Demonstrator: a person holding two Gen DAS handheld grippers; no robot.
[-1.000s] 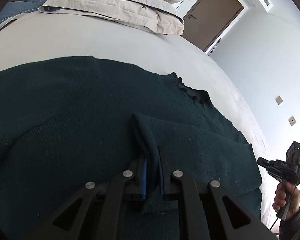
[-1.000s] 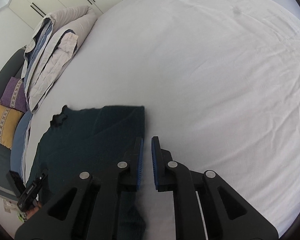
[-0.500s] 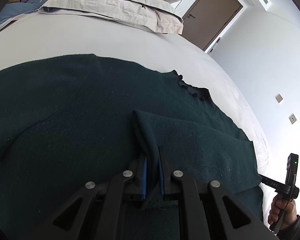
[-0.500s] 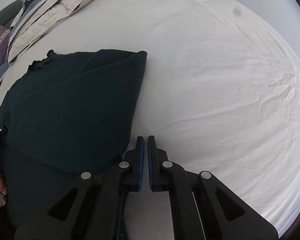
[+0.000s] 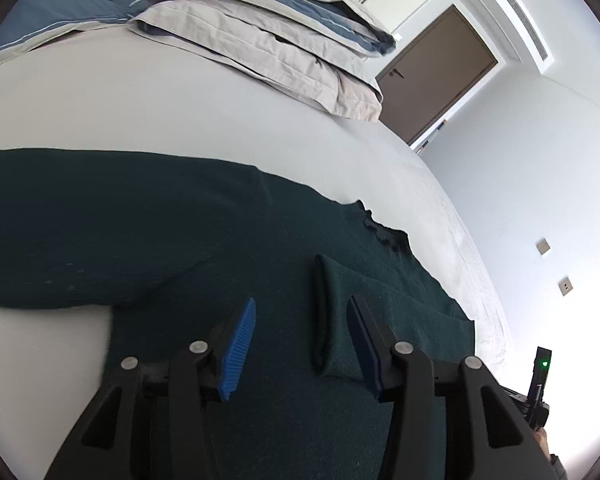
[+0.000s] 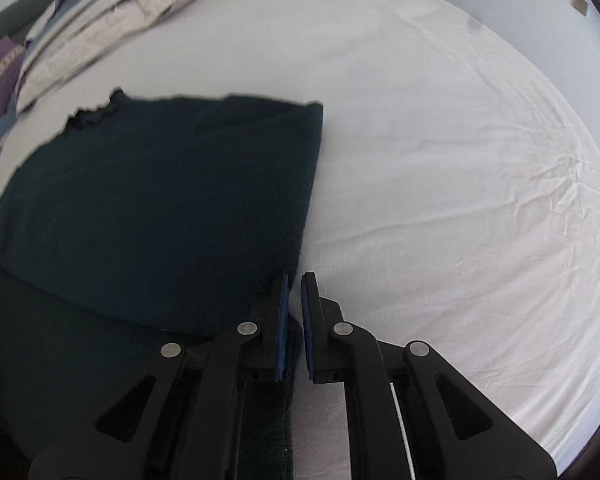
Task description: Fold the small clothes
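Note:
A dark green sweater point(image 5: 148, 232) lies flat on the white bed sheet point(image 5: 180, 112), its frilled neck point(image 5: 384, 236) toward the pillows. One sleeve is folded in over the body, and its cuff point(image 5: 324, 312) rests on the sweater. My left gripper point(image 5: 302, 300) hovers over that cuff with its jaws opening; the blue pads point(image 5: 238, 348) stand clear of the cloth. In the right wrist view the sweater point(image 6: 160, 208) fills the left side. My right gripper point(image 6: 296, 278) is shut at the sweater's right folded edge point(image 6: 308, 200), with nothing seen between its pads.
Stacked pillows point(image 5: 280, 40) and folded bedding point(image 6: 112, 20) lie at the head of the bed. A brown door point(image 5: 436, 76) and wall sockets point(image 5: 544, 246) are beyond. Bare white sheet point(image 6: 460, 200) stretches to the right of the sweater. A hand point(image 5: 542, 438) shows at the lower right.
The left gripper has let go of the sleeve cuff, opened and drawn back upward. The right gripper has stayed shut and slid closer along the sweater's right edge, rolling a little.

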